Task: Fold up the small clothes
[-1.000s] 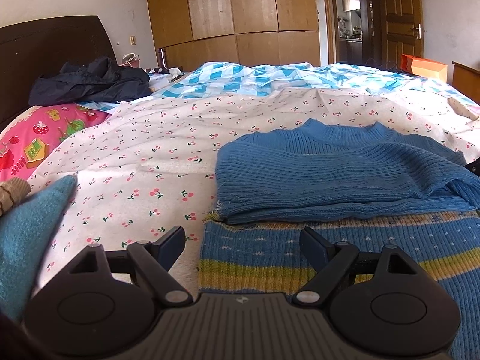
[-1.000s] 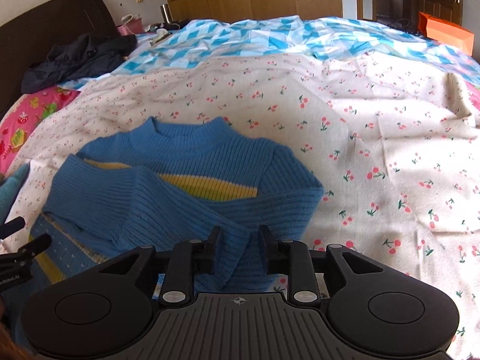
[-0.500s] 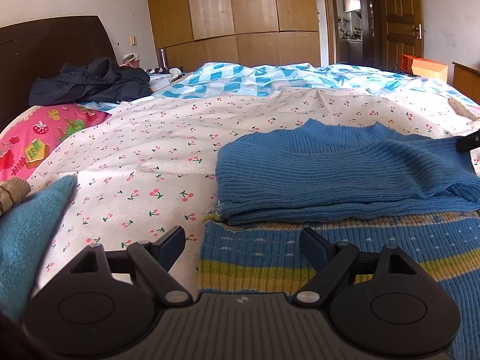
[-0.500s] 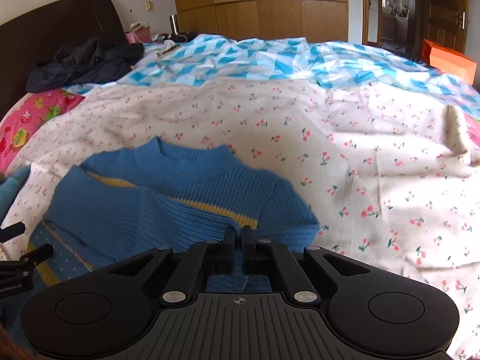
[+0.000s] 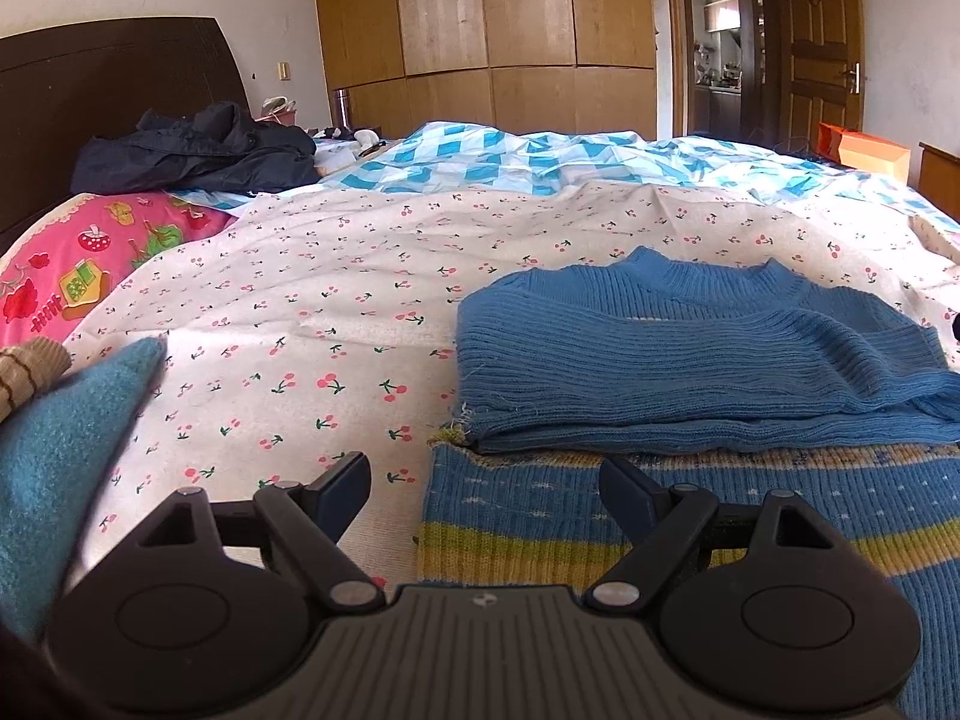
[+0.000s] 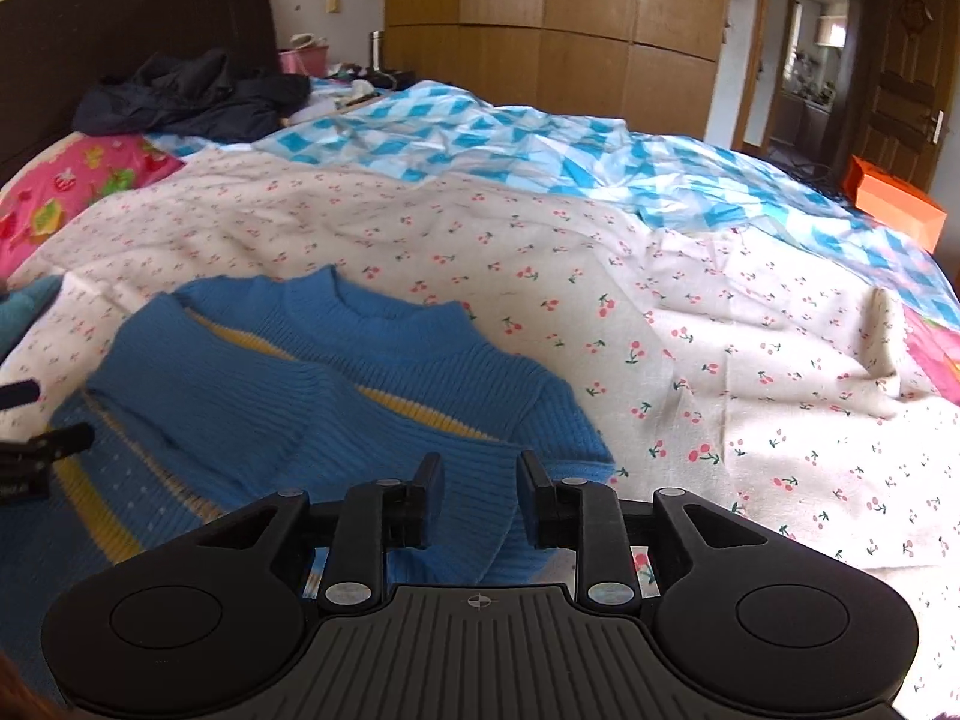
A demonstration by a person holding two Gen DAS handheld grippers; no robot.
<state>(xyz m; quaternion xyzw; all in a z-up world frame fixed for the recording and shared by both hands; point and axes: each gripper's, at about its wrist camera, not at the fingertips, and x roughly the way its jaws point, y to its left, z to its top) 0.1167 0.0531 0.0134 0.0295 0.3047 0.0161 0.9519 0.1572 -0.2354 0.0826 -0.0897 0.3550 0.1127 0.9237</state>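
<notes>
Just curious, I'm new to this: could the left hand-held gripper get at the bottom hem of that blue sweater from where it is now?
Probably yes. The left hand-held gripper is open, and the blue sweater has its striped hem edge lying between the fingers on the cherry-print sheet, with nothing in the way.

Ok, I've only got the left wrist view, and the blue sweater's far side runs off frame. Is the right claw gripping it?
Observer: No. The right claw is open, its fingers apart over the blue sweater, above its folded sleeve, with nothing pinched.
Operator: How is that sleeve lying?
Observer: It is folded across the chest, on the claw's side of a yellow stripe.
Operator: What's beyond the sweater on that side?
Observer: Cherry-print sheet, with a raised crease further out.
</notes>
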